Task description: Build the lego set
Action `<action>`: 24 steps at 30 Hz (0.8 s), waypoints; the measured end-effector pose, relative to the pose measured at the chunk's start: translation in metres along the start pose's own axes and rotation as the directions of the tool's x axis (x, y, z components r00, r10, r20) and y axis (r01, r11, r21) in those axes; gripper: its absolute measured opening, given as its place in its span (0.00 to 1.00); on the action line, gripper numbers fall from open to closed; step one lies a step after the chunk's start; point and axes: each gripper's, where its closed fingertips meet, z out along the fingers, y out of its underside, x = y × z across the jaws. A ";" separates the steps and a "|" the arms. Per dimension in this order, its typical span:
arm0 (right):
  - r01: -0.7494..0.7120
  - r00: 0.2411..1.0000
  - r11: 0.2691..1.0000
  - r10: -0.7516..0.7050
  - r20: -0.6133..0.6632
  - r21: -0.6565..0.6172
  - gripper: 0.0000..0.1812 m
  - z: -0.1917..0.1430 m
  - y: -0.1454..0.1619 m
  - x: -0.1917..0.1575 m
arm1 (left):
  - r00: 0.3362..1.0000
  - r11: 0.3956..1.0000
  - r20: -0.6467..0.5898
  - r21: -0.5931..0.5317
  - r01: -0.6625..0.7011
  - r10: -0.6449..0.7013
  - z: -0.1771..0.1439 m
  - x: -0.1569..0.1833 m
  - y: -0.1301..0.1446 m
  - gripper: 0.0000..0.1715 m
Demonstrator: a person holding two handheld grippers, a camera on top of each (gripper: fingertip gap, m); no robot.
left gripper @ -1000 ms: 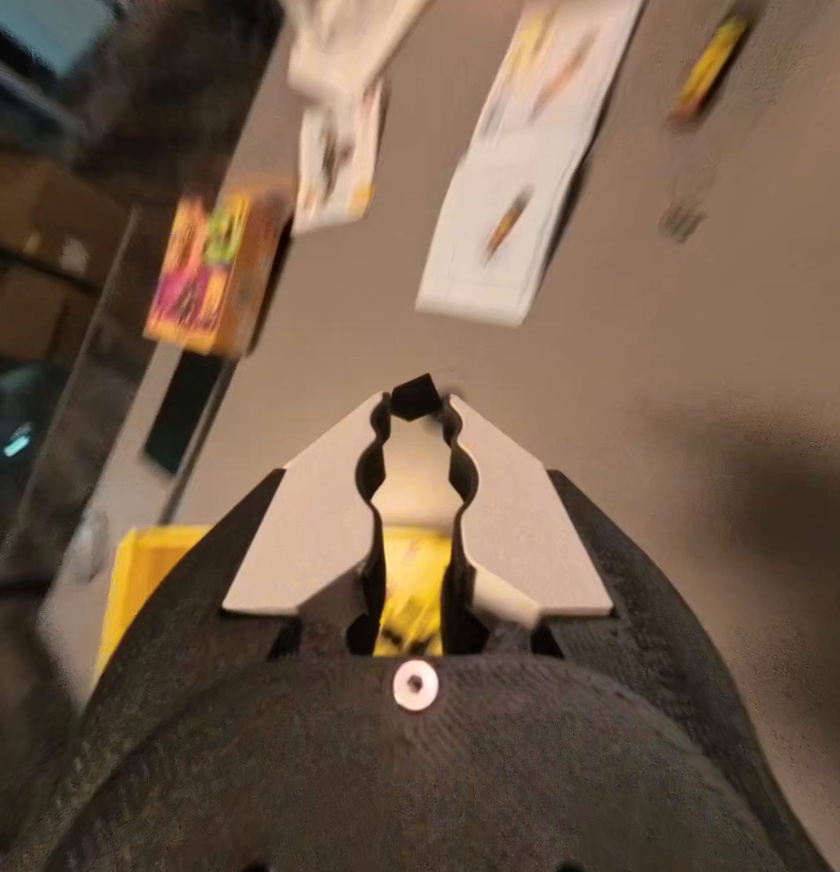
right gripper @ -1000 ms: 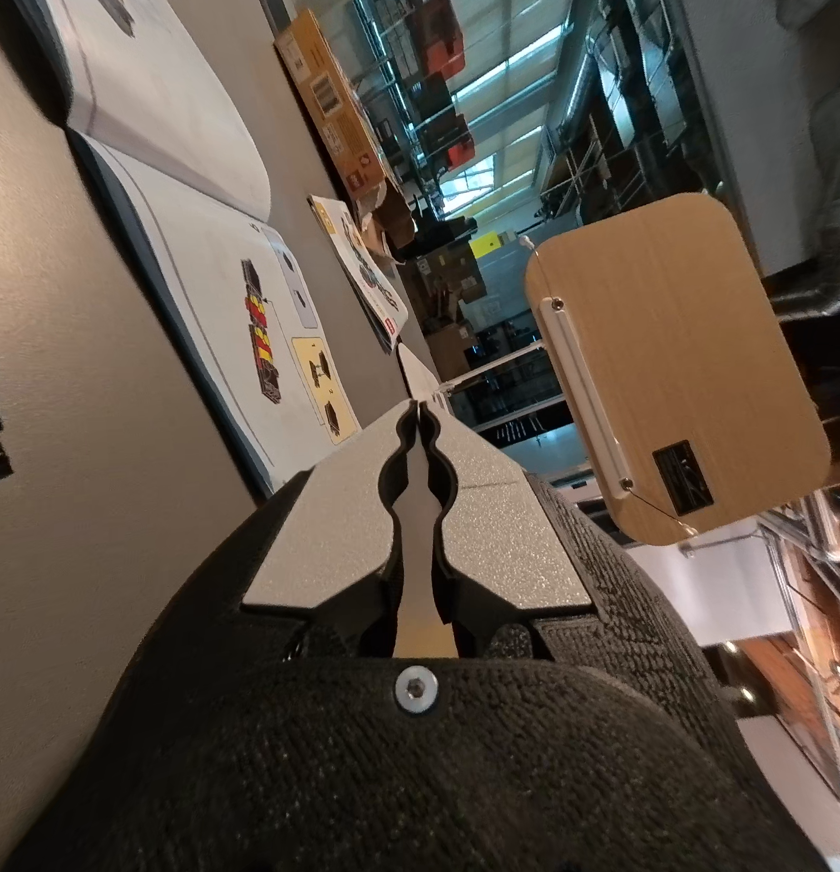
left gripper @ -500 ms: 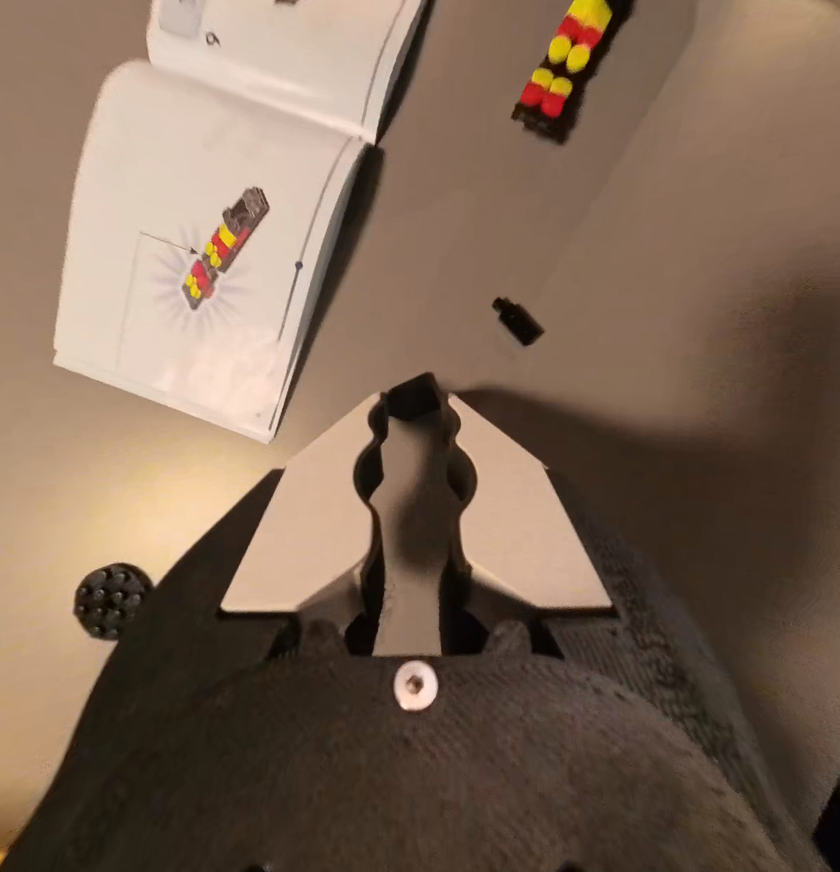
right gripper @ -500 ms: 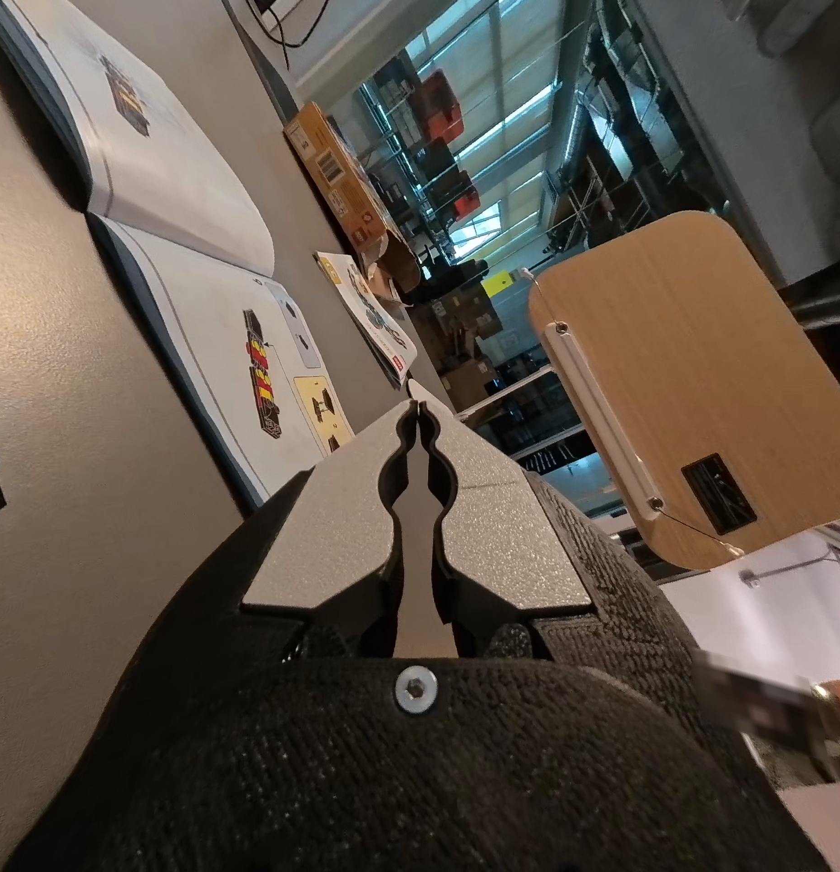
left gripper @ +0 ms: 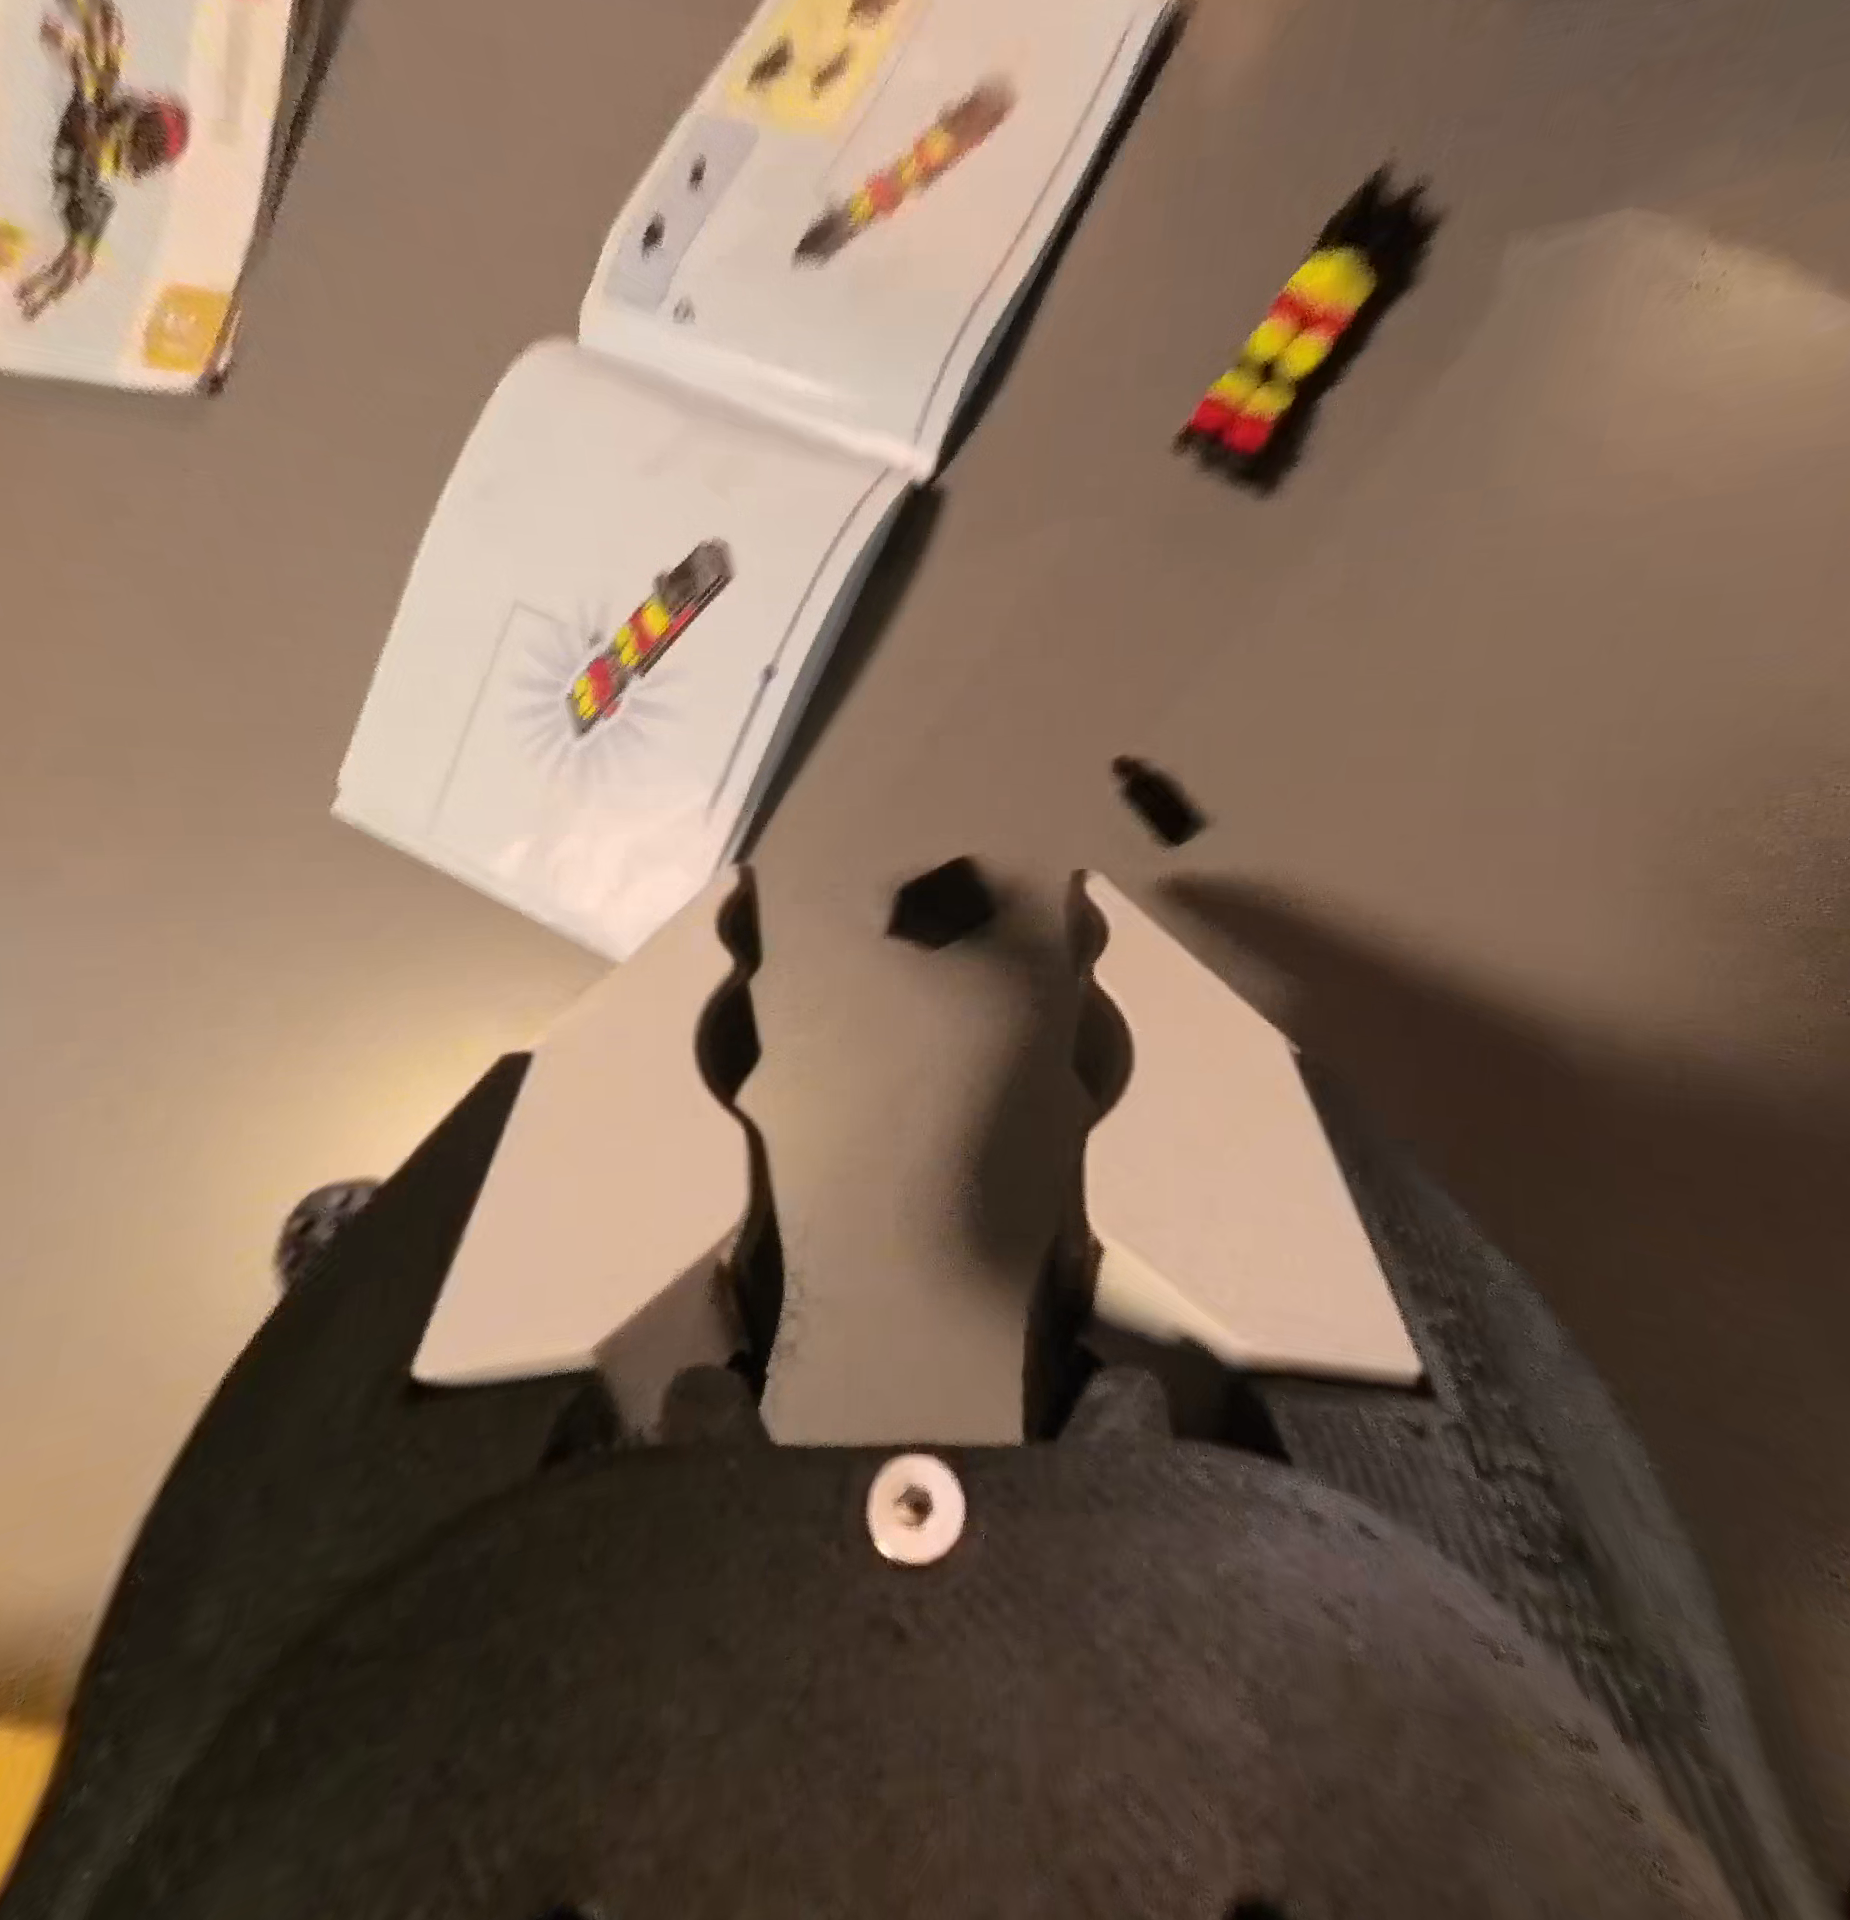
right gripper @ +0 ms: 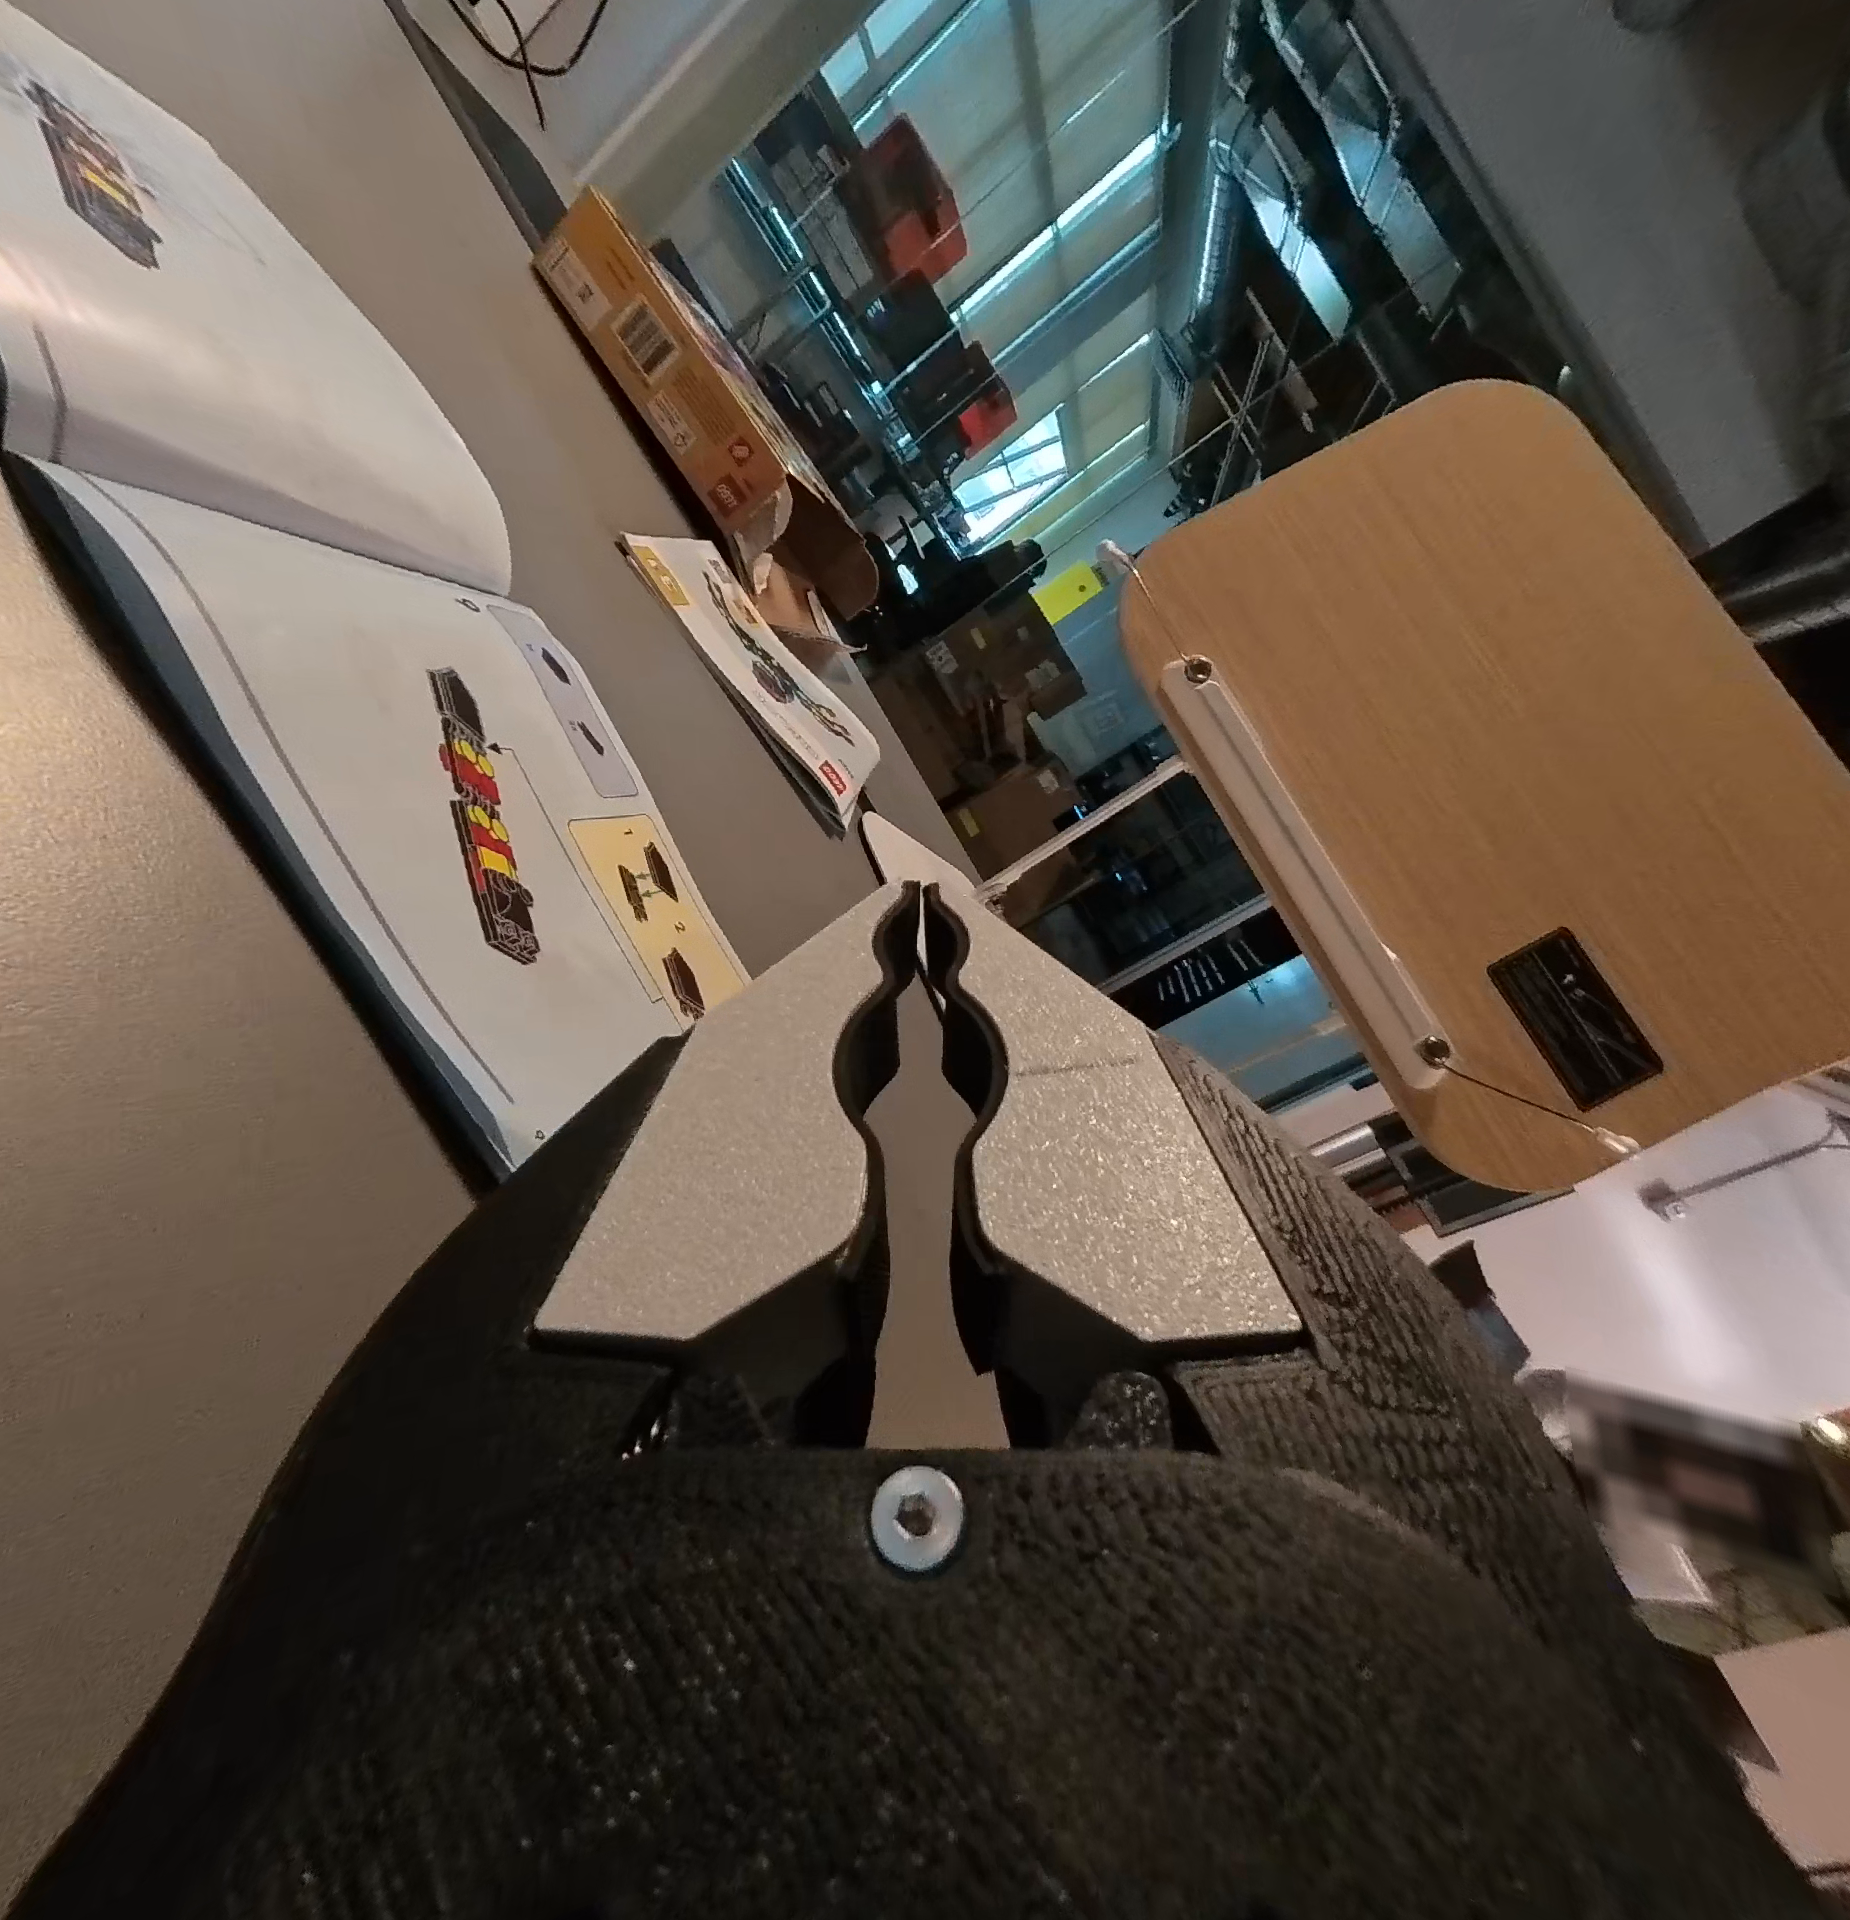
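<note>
In the left wrist view my left gripper (left gripper: 910,899) is open. A small black lego piece (left gripper: 940,902) lies loose between its fingertips, touching neither finger. A second small black piece (left gripper: 1158,798) lies on the grey table just beyond, to the right. The partly built black, red and yellow lego strip (left gripper: 1300,332) lies farther off at the upper right. The open instruction booklet (left gripper: 734,468) lies ahead to the left; it also shows in the right wrist view (right gripper: 381,727). My right gripper (right gripper: 913,902) is shut and empty, low over the table.
A second booklet (left gripper: 100,177) lies at the far left; it also shows in the right wrist view (right gripper: 765,686). A round black studded piece (left gripper: 313,1226) sits left of my left gripper. A cardboard box (right gripper: 672,364) and a wooden panel (right gripper: 1523,758) stand beyond the table.
My left gripper swung over the table holding the small black piece, then opened and let it go. My right gripper stayed shut and tilted slightly.
</note>
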 end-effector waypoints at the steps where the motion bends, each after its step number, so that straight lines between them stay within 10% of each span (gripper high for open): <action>1: -0.001 1.000 1.000 0.001 0.000 0.002 0.00 0.000 0.000 0.000 | 0.999 0.999 -0.050 0.042 0.011 -0.009 -0.004 0.012 -0.007 0.32; 6: -0.007 1.000 1.000 0.007 0.007 0.017 0.00 -0.003 -0.003 -0.001 | 0.994 0.998 -0.093 -0.038 0.053 -0.056 0.010 0.043 -0.002 0.35; 19: -0.072 0.997 0.993 0.070 0.023 0.090 0.00 -0.013 -0.023 0.003 | 0.994 0.994 -0.046 -0.046 -0.100 0.098 0.030 0.053 -0.002 0.04; 22: -0.311 0.921 0.944 0.271 0.280 0.109 0.01 -0.020 -0.055 -0.022 | 0.930 0.939 0.167 0.052 -0.339 0.326 0.029 0.037 -0.022 0.04; 24: -0.542 0.712 0.839 0.426 0.558 0.051 0.04 -0.035 -0.089 -0.051 | 0.787 0.823 0.381 0.104 -0.559 0.486 0.019 0.028 -0.043 0.04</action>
